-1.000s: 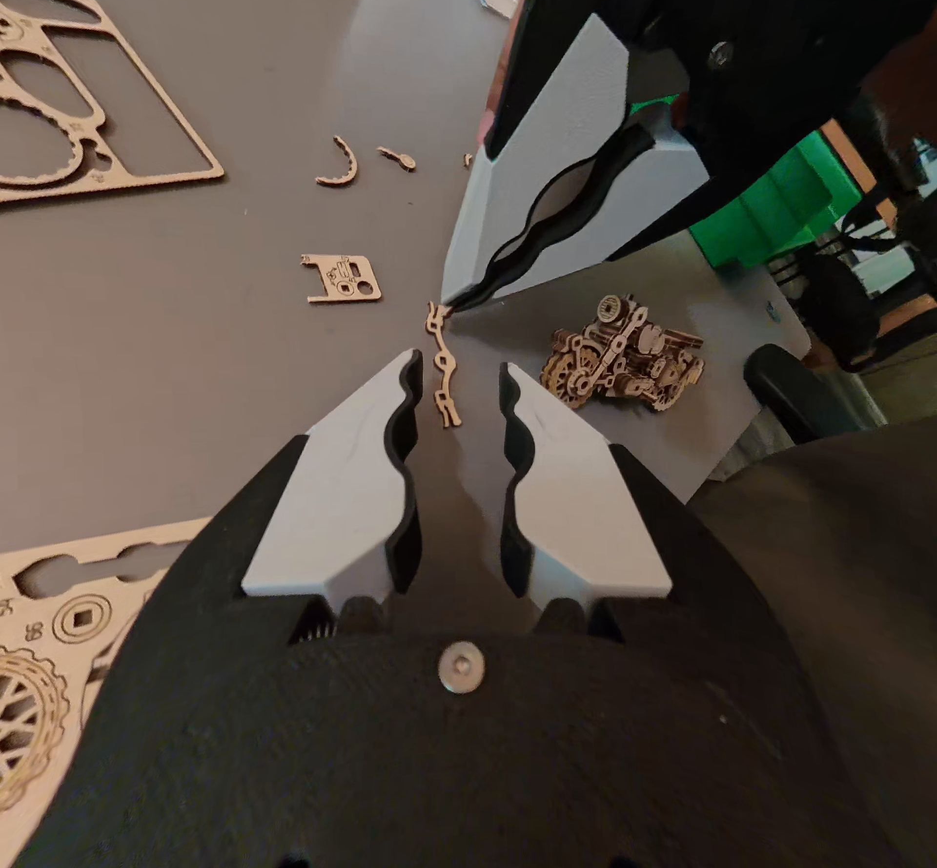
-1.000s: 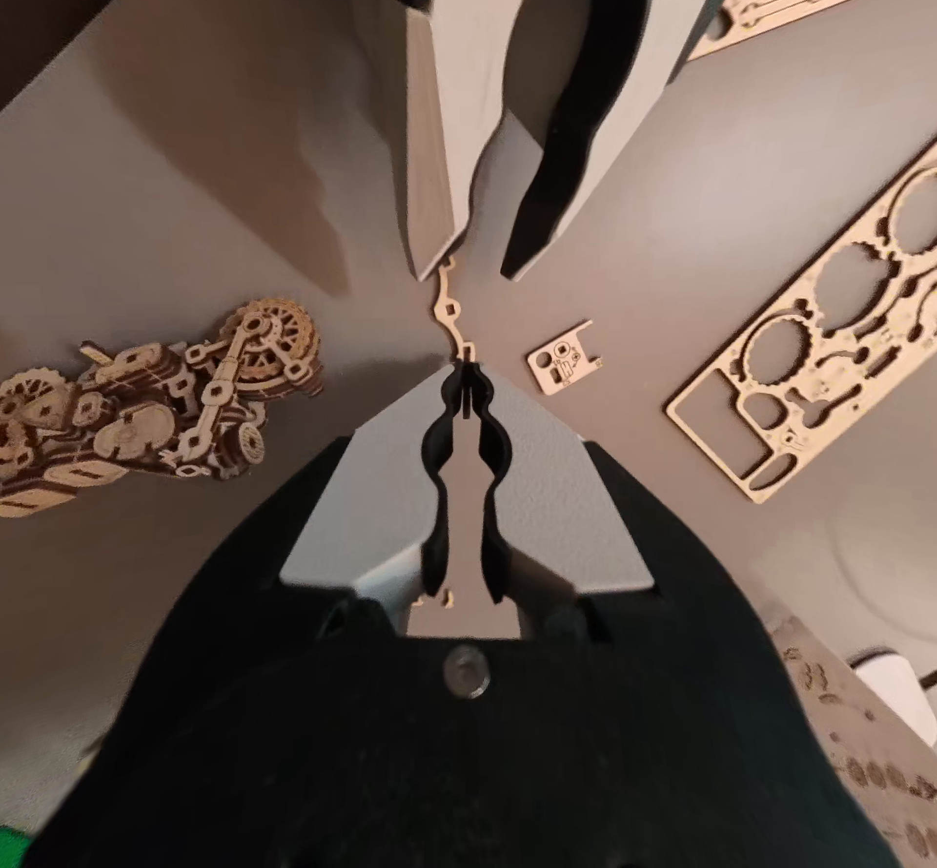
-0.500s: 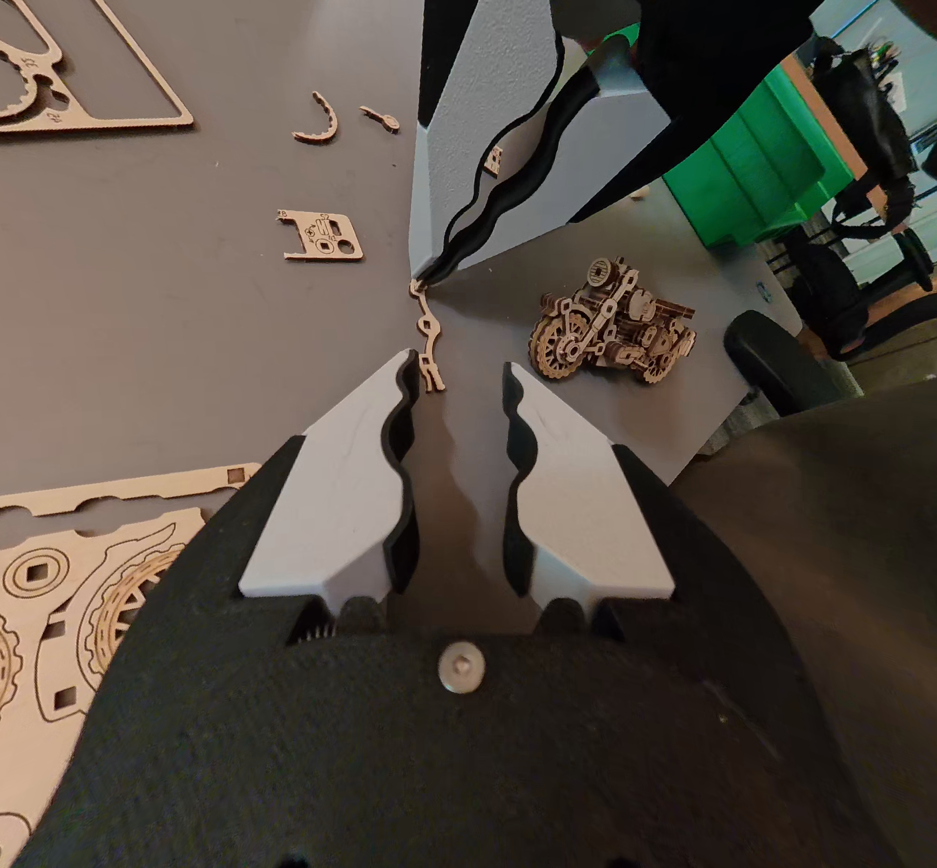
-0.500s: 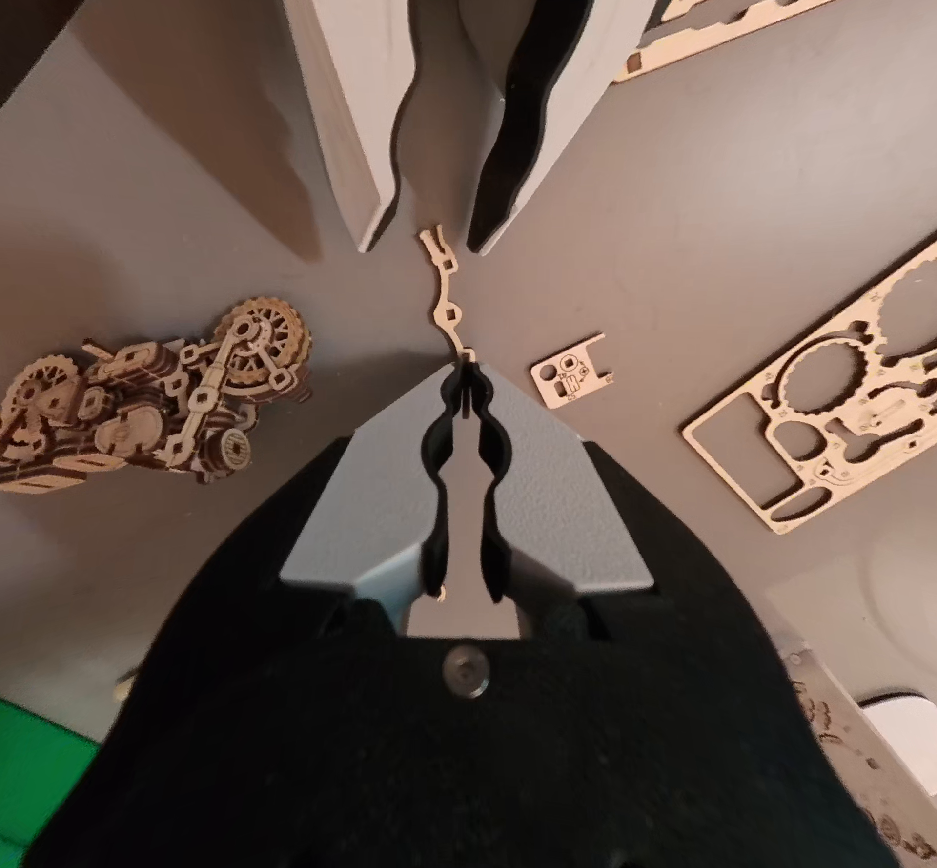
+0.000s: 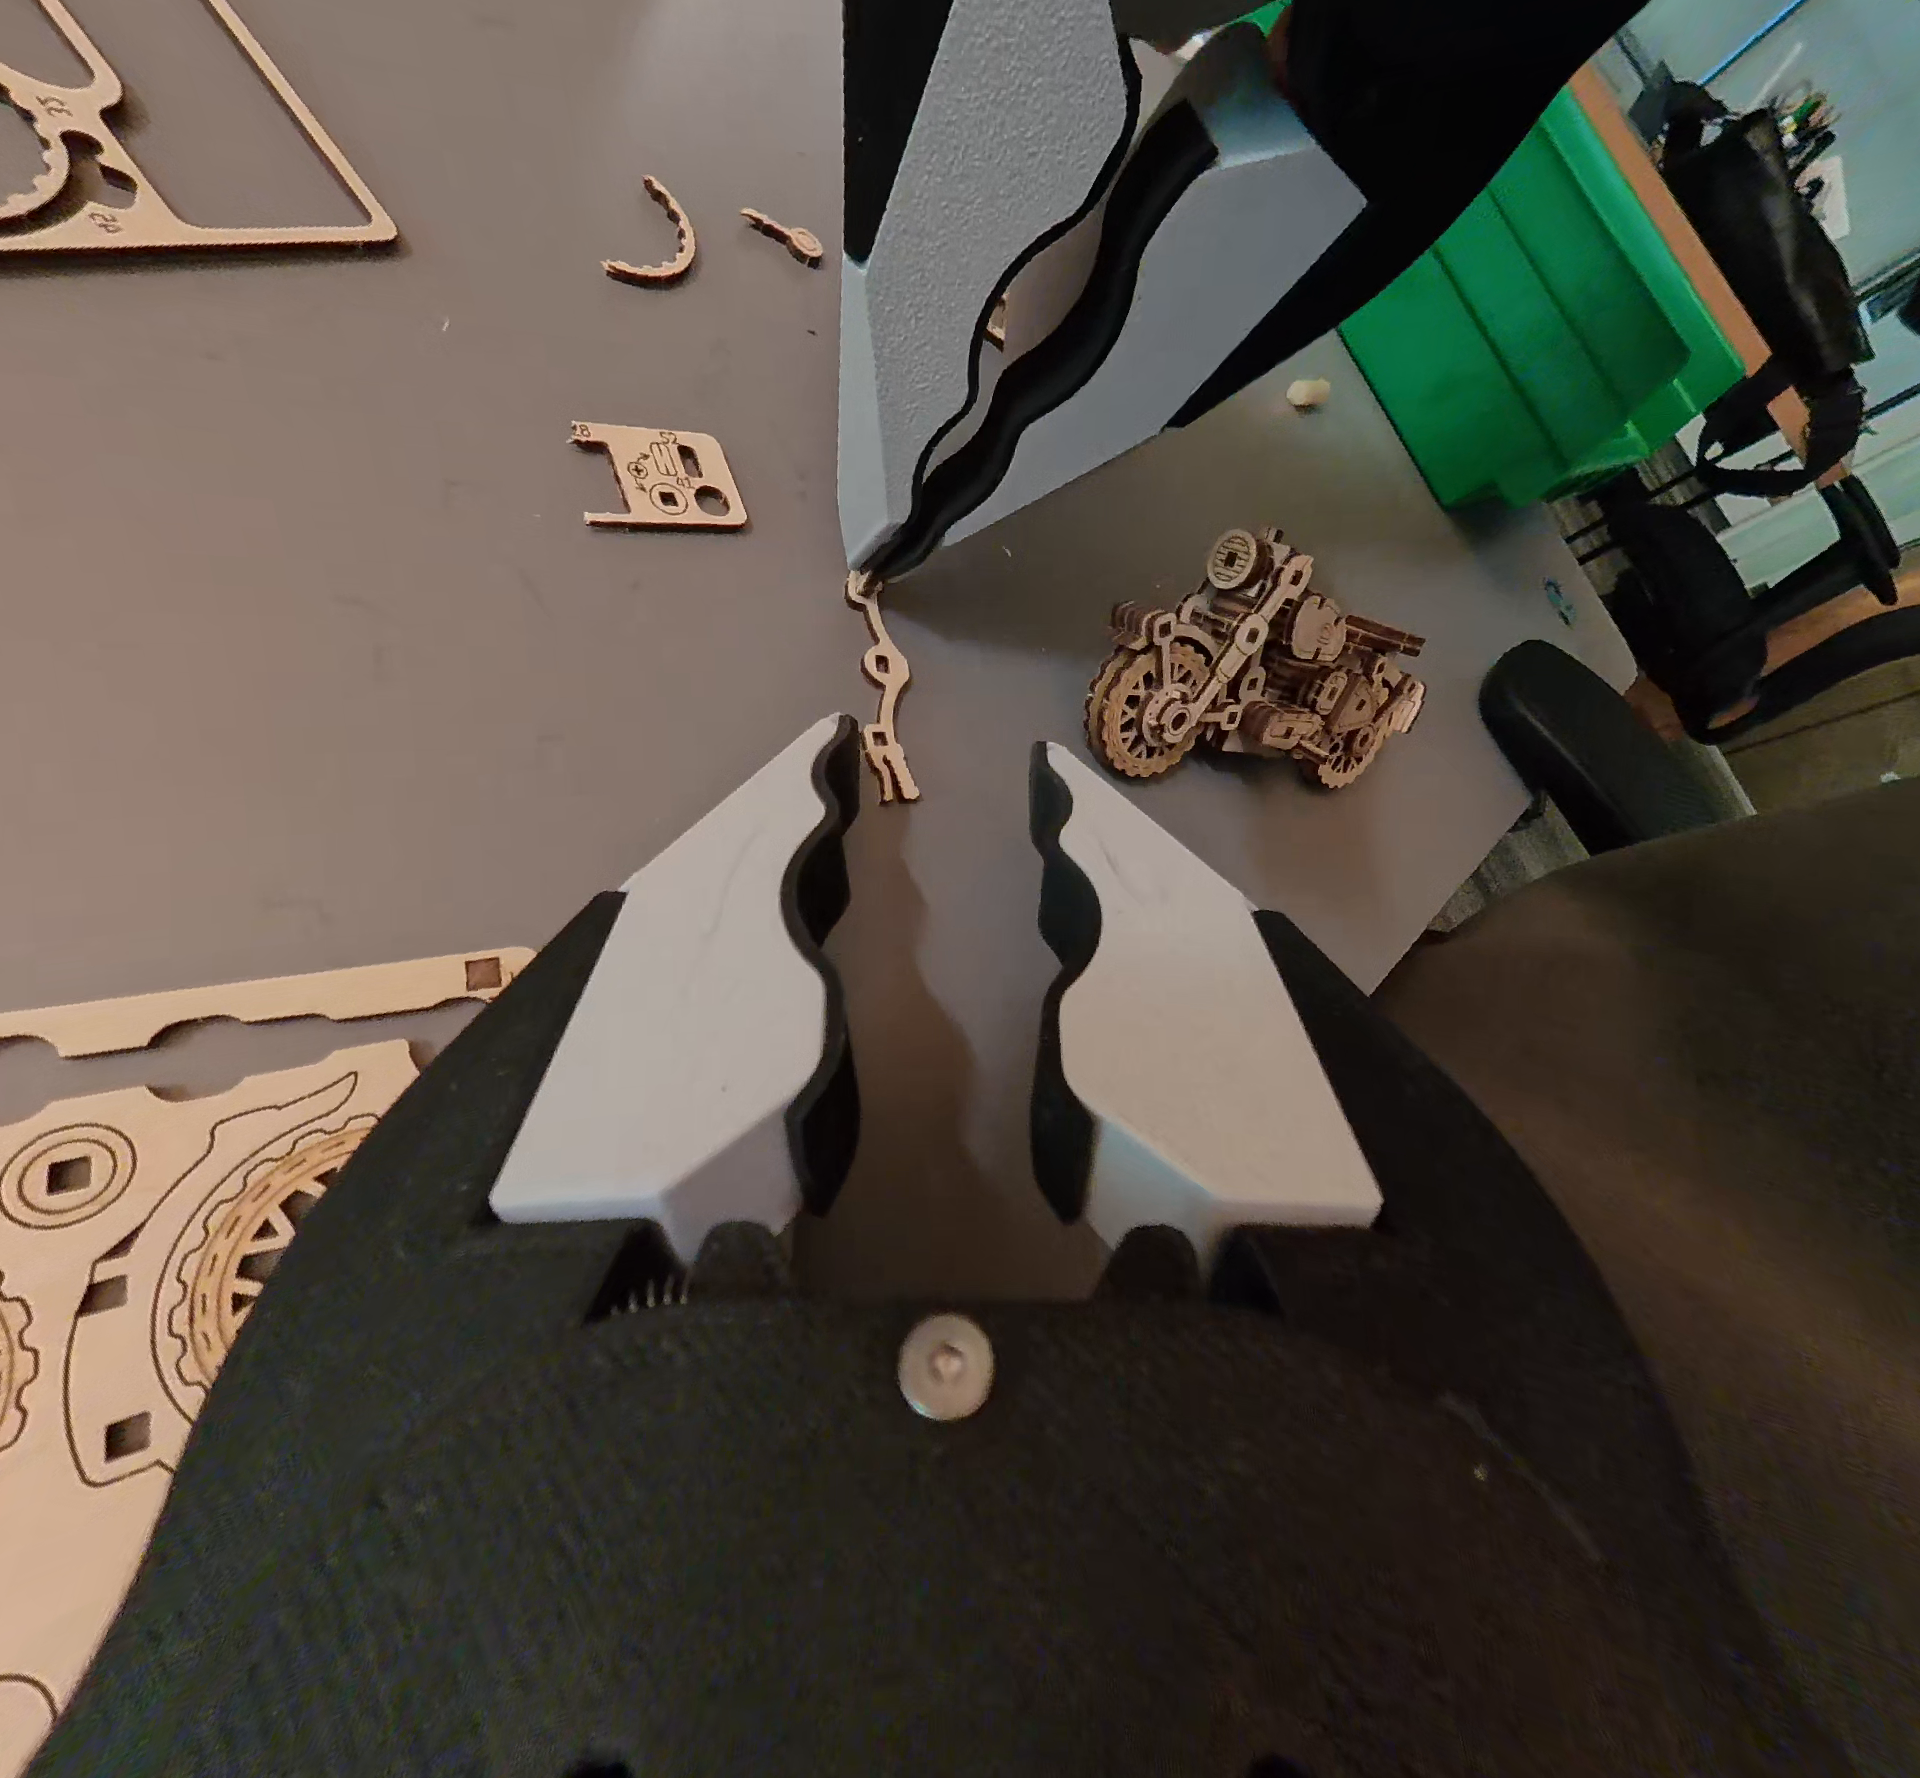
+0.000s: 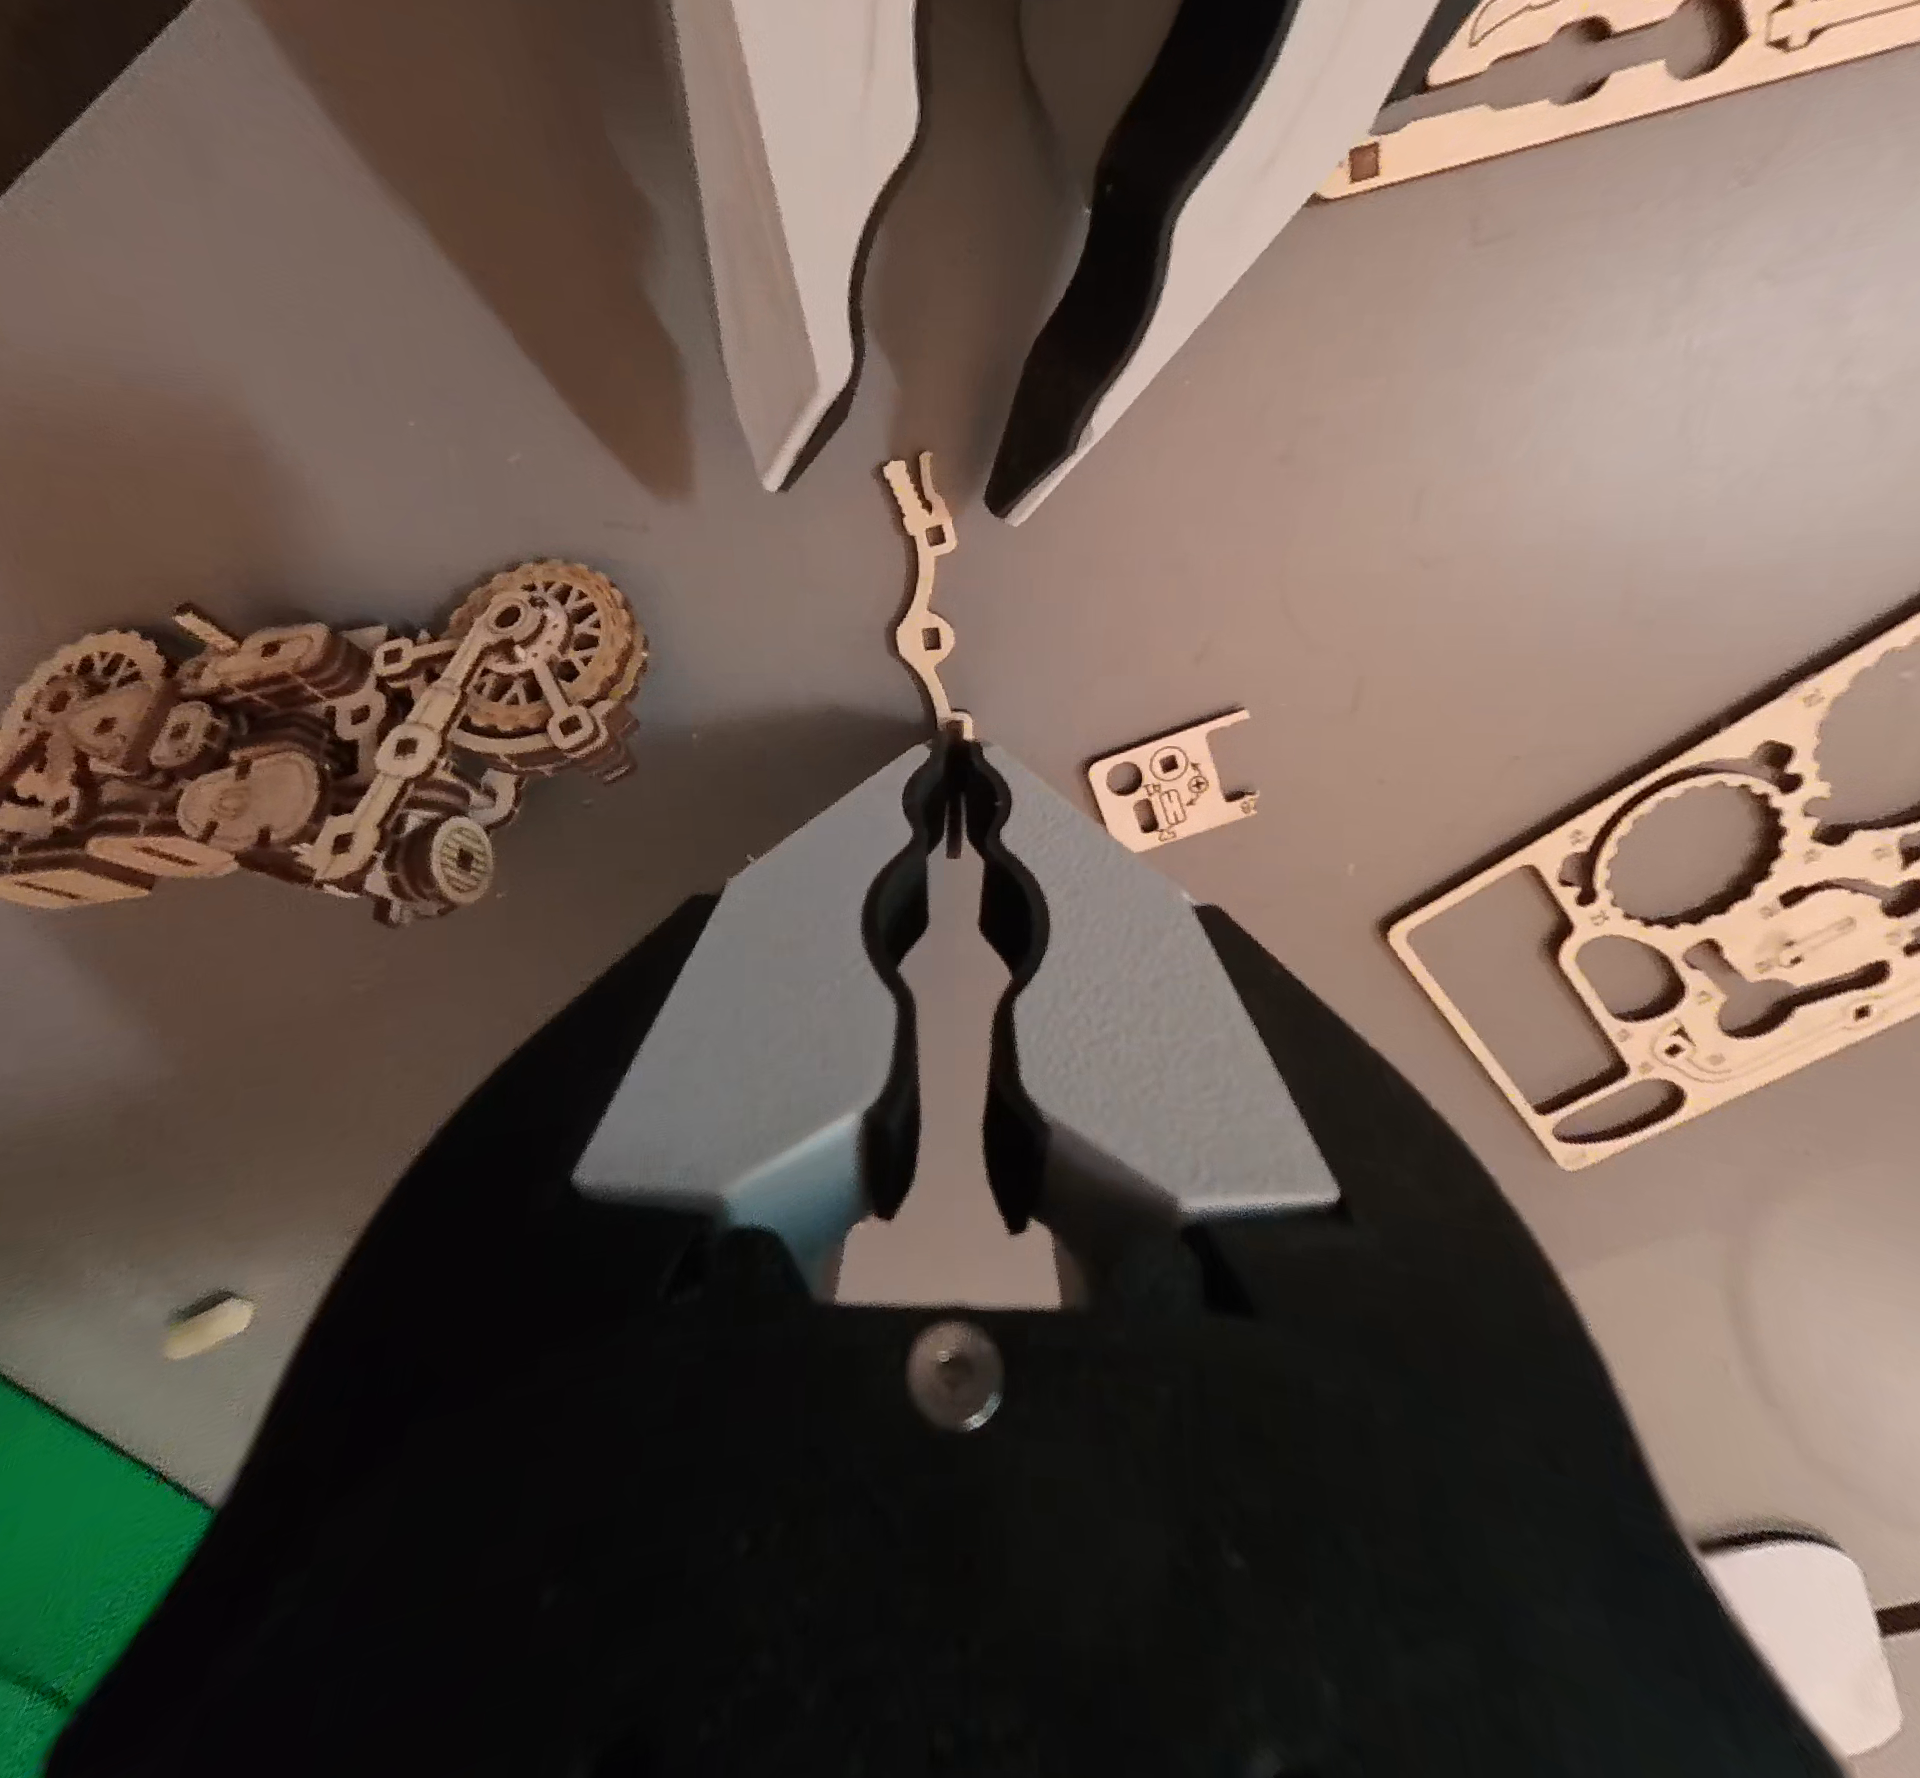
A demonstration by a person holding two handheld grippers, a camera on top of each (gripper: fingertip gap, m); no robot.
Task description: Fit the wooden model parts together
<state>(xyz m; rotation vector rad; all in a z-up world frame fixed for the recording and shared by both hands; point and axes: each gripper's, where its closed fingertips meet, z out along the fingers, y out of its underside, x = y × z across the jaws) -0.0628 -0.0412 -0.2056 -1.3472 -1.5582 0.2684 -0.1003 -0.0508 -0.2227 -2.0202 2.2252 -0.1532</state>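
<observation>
My right gripper (image 6: 954,760) is shut on one end of a thin, wavy wooden strip (image 6: 923,601) with square holes and holds it over the grey table. The strip also shows in the left wrist view (image 5: 885,694), with the right gripper (image 5: 878,570) above it. My left gripper (image 5: 943,760) is open and empty, its fingers either side of the strip's free forked end; it shows in the right wrist view (image 6: 902,471) too. A part-built wooden motorcycle (image 5: 1252,684) stands on the table to the right; the right wrist view shows it at the left (image 6: 312,648).
A small flat wooden plate (image 5: 665,478) lies nearby, with a curved toothed piece (image 5: 655,237) and a tiny piece (image 5: 784,234) beyond. Punched wooden sheets (image 5: 187,170) (image 6: 1662,939) lie around. A green bin (image 5: 1538,315) and a chair stand past the table edge. Spacing between my two grippers at the tips: around 5 centimetres. The part-built wooden motorcycle (image 5: 1252,684) is about 8 centimetres from my left fingertips. It turns up in the right wrist view (image 6: 364,702) as well.
The strip's free end has moved from between my left fingers to just in front of their tips as the grippers drew apart. The right gripper stays shut on the strip.
</observation>
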